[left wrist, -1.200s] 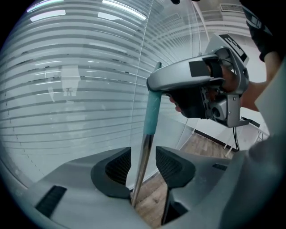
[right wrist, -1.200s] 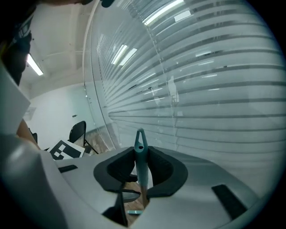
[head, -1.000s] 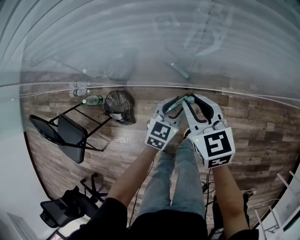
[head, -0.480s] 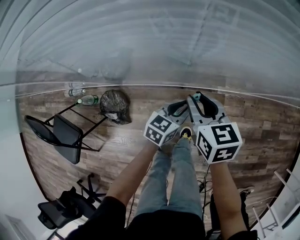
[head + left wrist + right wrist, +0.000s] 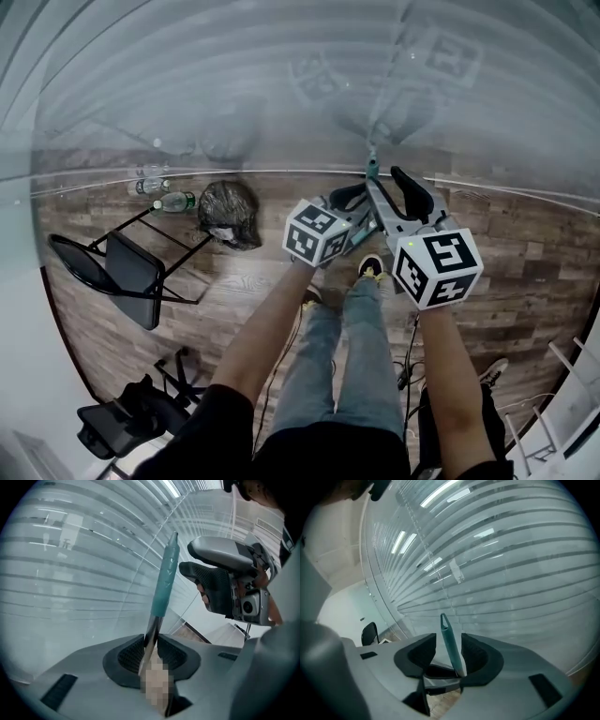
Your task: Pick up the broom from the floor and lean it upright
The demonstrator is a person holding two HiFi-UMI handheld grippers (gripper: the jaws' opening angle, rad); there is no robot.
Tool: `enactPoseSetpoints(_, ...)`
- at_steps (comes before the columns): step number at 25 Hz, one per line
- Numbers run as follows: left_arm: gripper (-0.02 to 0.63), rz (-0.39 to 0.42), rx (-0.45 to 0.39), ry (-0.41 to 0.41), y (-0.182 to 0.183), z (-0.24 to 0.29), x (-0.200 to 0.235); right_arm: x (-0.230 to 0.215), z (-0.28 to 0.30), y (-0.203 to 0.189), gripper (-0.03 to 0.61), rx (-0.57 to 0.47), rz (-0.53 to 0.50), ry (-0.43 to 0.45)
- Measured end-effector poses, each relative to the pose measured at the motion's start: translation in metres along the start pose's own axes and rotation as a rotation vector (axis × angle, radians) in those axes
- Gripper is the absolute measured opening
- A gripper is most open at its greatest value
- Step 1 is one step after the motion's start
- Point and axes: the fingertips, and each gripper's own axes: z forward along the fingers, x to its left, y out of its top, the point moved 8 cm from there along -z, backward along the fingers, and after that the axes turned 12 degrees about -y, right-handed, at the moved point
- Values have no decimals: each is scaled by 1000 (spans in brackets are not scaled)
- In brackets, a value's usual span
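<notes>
Left gripper (image 5: 151, 652), its jaws just closed, clamps the broom handle (image 5: 165, 583), which stands nearly upright close before the glass wall (image 5: 234, 84). The right gripper (image 5: 449, 656) has just been opening, and the handle stands unsqueezed between its jaws. The handle's top should probably be tipped gently onto the glass before release.

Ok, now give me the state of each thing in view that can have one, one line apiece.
Teal-gripped metal broom handle: raised steeply, clamped at its shaft.
Left tongs: shut on the handle's shaft.
Right tongs: open, have just been opening; the teal grip stands between them, not clamped.
Green plastic bottle: lying on its side on the wood-plank floor.
Black plastic bag: bunched up on the floor.
</notes>
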Motion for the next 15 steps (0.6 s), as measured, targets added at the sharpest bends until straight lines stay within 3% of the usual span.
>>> enactPoseSetpoints(6, 105, 87, 19, 39, 2, 2, -4, -6, -8, -8, 173, -21, -13, 6)
enactPoseSetpoints(12, 217, 103, -15, 55, 1, -4, -12, -7, -12, -11, 174, -36, -7, 13)
enactPoseSetpoints(15, 233, 111, -54, 58, -1, -19, -20, -9, -22, -9, 173, -53, -18, 16)
